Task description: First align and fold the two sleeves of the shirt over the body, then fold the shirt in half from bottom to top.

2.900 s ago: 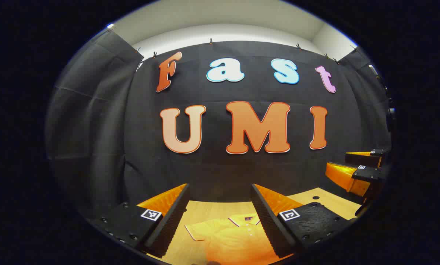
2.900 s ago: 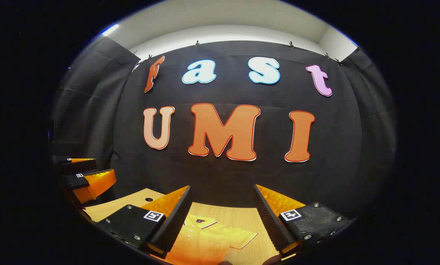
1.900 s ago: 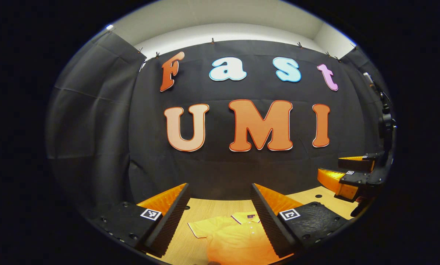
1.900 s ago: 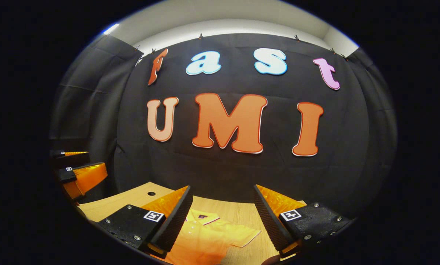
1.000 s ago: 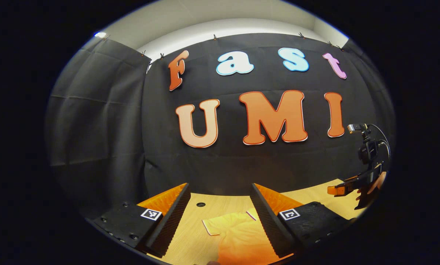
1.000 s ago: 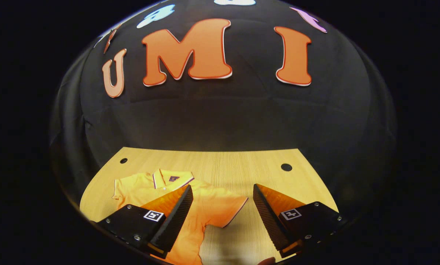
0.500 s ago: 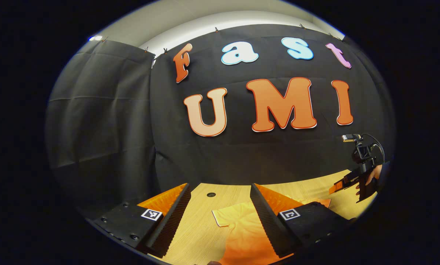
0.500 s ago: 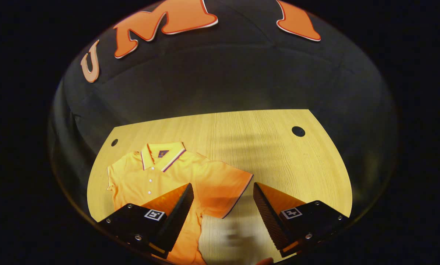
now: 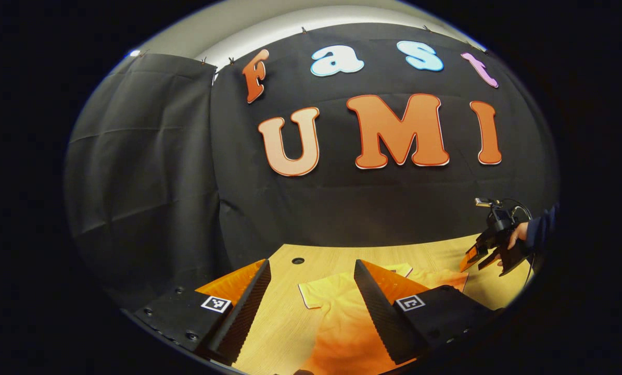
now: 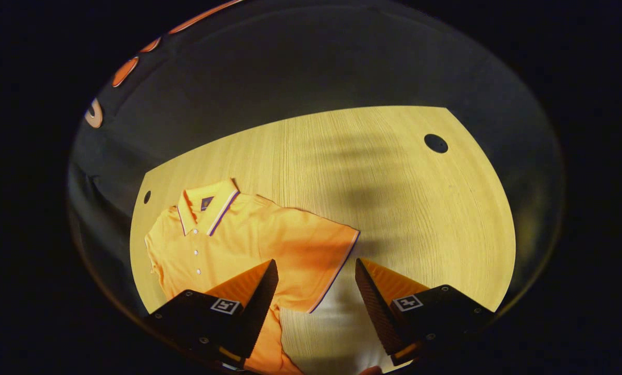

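In the right gripper view, the right claw (image 10: 316,271) hangs with its jaws spread wide, nothing between them, above the trimmed edge of the shirt's sleeve (image 10: 316,250). The orange shirt (image 10: 227,239) lies flat and face up on the wooden bench (image 10: 394,208), collar (image 10: 209,205) toward the far side. Beyond it the bench has two round holes, one near the collar (image 10: 147,197) and one at the far right (image 10: 435,143). In the left gripper view, the left claw (image 9: 311,273) is likewise spread and empty above the shirt's other sleeve (image 9: 316,291). Farther off, a hand (image 9: 516,234) holds the right claw over the bench, with the black cloth wall (image 9: 144,172) behind.
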A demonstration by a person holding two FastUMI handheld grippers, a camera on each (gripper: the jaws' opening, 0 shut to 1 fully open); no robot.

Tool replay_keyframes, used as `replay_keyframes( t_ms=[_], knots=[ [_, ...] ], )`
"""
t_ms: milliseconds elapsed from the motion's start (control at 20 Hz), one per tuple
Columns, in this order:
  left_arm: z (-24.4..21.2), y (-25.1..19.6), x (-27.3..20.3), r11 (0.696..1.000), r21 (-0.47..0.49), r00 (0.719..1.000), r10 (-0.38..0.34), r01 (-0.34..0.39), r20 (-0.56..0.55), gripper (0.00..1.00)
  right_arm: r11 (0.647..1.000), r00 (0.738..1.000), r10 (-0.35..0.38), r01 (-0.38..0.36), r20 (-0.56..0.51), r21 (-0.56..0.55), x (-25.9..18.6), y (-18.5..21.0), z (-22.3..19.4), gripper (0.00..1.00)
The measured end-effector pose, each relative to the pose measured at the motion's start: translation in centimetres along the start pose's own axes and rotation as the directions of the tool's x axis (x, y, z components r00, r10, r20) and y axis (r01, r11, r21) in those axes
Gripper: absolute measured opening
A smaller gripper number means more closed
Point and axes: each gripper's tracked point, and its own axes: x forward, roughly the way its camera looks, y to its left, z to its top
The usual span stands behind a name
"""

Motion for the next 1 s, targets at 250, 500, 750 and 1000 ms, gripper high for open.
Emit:
replay_keyframes(
  t_ms=[250,500,750,1000],
  knots=[
    [-0.8,-0.9,0.3,1.0,0.028,1.0,-0.007,0.008,-0.03,0.99,0.999,0.992,-0.019,0.022,-0.124,0.026,3.1,-0.3,-1.3,0.88],
    [-1.3,-1.1,0.4,0.999,0.044,0.998,-0.005,0.007,-0.057,0.99,0.994,0.974,-0.113,0.111,-0.195,-0.022,5.6,-1.6,-2.0,0.76],
    [-1.7,-1.0,0.6,0.999,0.035,0.997,-0.002,0.004,-0.076,0.99,0.985,0.96,-0.173,0.171,-0.219,-0.029,6.2,-1.9,-1.7,0.45],
    [-1.5,-1.0,0.4,0.999,0.032,0.997,-0.027,0.03,-0.068,0.99,0.998,0.978,-0.07,0.07,-0.195,-0.005,5.6,-0.6,-0.8,0.13]
  ],
)
